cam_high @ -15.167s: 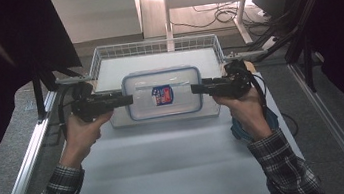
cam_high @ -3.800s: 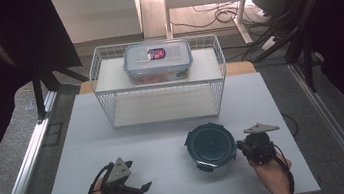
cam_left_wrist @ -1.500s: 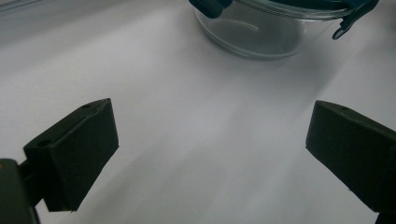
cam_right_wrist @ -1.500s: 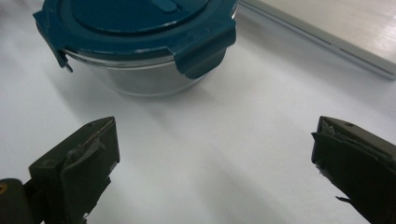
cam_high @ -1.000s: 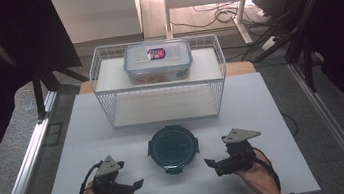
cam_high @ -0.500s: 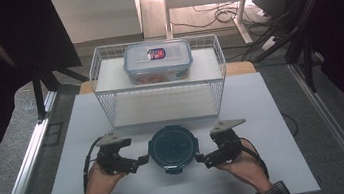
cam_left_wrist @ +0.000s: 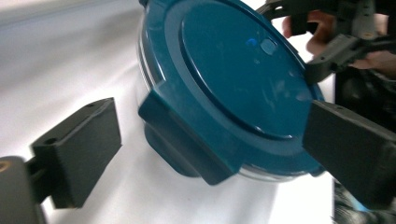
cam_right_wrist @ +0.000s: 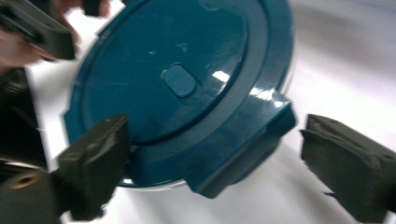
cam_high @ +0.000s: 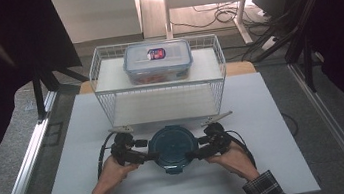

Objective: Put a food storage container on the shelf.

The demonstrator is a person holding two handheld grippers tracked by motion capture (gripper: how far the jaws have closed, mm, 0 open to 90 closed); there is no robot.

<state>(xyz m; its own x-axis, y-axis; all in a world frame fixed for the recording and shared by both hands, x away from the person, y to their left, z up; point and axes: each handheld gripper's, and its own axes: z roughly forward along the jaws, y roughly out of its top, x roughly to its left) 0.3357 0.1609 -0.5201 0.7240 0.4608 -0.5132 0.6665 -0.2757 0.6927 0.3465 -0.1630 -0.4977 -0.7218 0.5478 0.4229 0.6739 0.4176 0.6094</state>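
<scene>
White table [cam_high: 283, 112], flat, spanning the high view. Wire basket [cam_high: 216, 66] at far centre, bearing a clear lidded box [cam_high: 157, 61]. Round teal-lidded container [cam_high: 172, 148] on the tabletop, near centre, just in front of the basket. Forearms in from the near edge in plaid sleeves, angled inward toward the container. Left gripper [cam_high: 150, 156] at the container's left rim, level; jaws spread, just been closing, latch tab between them in the left gripper view, pads not pressing. Right gripper [cam_high: 192, 154] at the right rim, mirrored; jaws spread, likewise just closing around a tab, no contact seen.
</scene>
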